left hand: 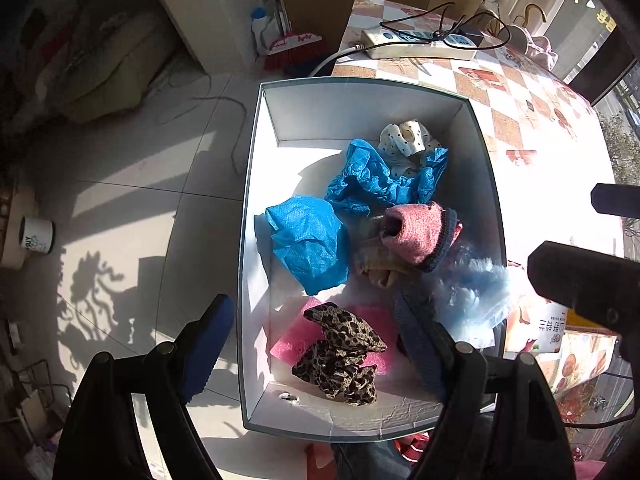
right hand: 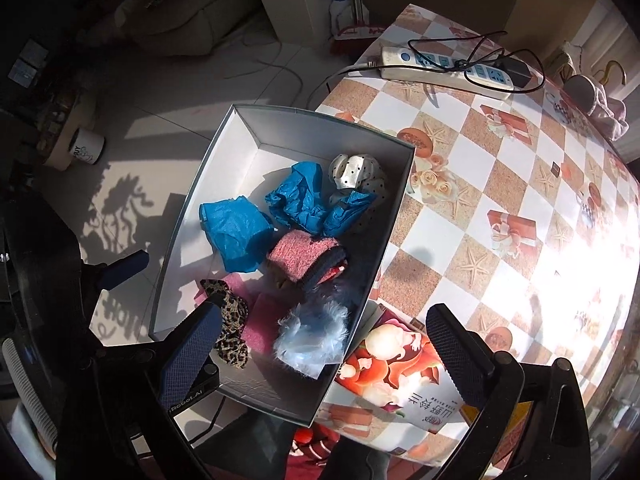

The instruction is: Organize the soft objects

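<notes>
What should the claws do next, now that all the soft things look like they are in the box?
Probably lift both claws straight up and away. The left claw and right claw both stand open with nothing pinched, hanging over the box. The leopard-print cloth and fluffy blue piece already lie inside, and no loose soft thing shows on the checked table nearby.

Sunlit tiled floor (left hand: 132,208) (leafy shadows), checkered tablecloth (right hand: 500,200)

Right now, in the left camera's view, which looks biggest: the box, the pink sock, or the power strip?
1. Box
2. Power strip
3. Pink sock
The last two look close, and the strip lies farther away, so that order is unsure.
</notes>
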`<move>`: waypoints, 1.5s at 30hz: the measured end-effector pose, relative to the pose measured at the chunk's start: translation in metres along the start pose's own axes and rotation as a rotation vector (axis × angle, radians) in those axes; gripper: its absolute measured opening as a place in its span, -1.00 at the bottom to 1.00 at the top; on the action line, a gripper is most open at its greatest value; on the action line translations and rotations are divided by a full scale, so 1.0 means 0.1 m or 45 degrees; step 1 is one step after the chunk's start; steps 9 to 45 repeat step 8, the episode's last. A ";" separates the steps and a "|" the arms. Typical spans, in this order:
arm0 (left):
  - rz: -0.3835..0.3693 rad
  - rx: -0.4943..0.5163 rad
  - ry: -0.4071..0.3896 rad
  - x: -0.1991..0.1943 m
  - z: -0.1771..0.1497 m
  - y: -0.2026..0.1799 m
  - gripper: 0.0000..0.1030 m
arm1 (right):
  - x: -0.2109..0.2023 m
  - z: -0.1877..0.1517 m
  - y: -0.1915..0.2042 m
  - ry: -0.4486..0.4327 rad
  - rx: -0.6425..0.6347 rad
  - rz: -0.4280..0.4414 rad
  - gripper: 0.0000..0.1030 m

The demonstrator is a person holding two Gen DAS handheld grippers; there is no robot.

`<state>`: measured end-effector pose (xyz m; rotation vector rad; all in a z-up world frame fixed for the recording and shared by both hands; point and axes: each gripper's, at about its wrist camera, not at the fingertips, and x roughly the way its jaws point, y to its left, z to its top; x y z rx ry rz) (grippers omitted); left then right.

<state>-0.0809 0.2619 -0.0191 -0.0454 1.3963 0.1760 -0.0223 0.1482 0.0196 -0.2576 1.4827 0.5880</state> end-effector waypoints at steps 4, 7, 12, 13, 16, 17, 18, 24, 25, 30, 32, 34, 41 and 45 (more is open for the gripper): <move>0.014 -0.010 -0.010 -0.01 0.01 0.00 0.65 | 0.01 -0.02 0.00 0.005 0.000 0.004 1.00; -0.028 -0.030 -0.120 -0.12 0.00 0.05 0.66 | 0.00 -0.04 -0.03 0.001 0.013 0.005 1.00; -0.063 -0.042 -0.145 -0.16 0.00 0.08 0.66 | 0.00 -0.04 -0.04 -0.003 0.019 0.009 1.00; -0.063 -0.042 -0.145 -0.16 0.00 0.08 0.66 | 0.00 -0.04 -0.04 -0.003 0.019 0.009 1.00; -0.063 -0.042 -0.145 -0.16 0.00 0.08 0.66 | 0.00 -0.04 -0.04 -0.003 0.019 0.009 1.00; -0.063 -0.042 -0.145 -0.16 0.00 0.08 0.66 | 0.00 -0.04 -0.04 -0.003 0.019 0.009 1.00; -0.063 -0.042 -0.145 -0.16 0.00 0.08 0.66 | 0.00 -0.04 -0.04 -0.003 0.019 0.009 1.00; -0.063 -0.042 -0.145 -0.16 0.00 0.08 0.66 | 0.00 -0.04 -0.04 -0.003 0.019 0.009 1.00; -0.063 -0.042 -0.145 -0.16 0.00 0.08 0.66 | 0.00 -0.04 -0.04 -0.003 0.019 0.009 1.00; -0.063 -0.042 -0.145 -0.16 0.00 0.08 0.66 | 0.00 -0.04 -0.04 -0.003 0.019 0.009 1.00; -0.063 -0.042 -0.145 -0.16 0.00 0.08 0.66 | 0.00 -0.04 -0.04 -0.003 0.019 0.009 1.00; -0.063 -0.042 -0.145 -0.16 0.00 0.08 0.66 | 0.00 -0.04 -0.04 -0.003 0.019 0.009 1.00; -0.063 -0.042 -0.145 -0.16 0.00 0.08 0.66 | 0.00 -0.04 -0.04 -0.003 0.019 0.009 1.00; -0.063 -0.042 -0.145 -0.16 0.00 0.08 0.66 | 0.00 -0.04 -0.04 -0.003 0.019 0.009 1.00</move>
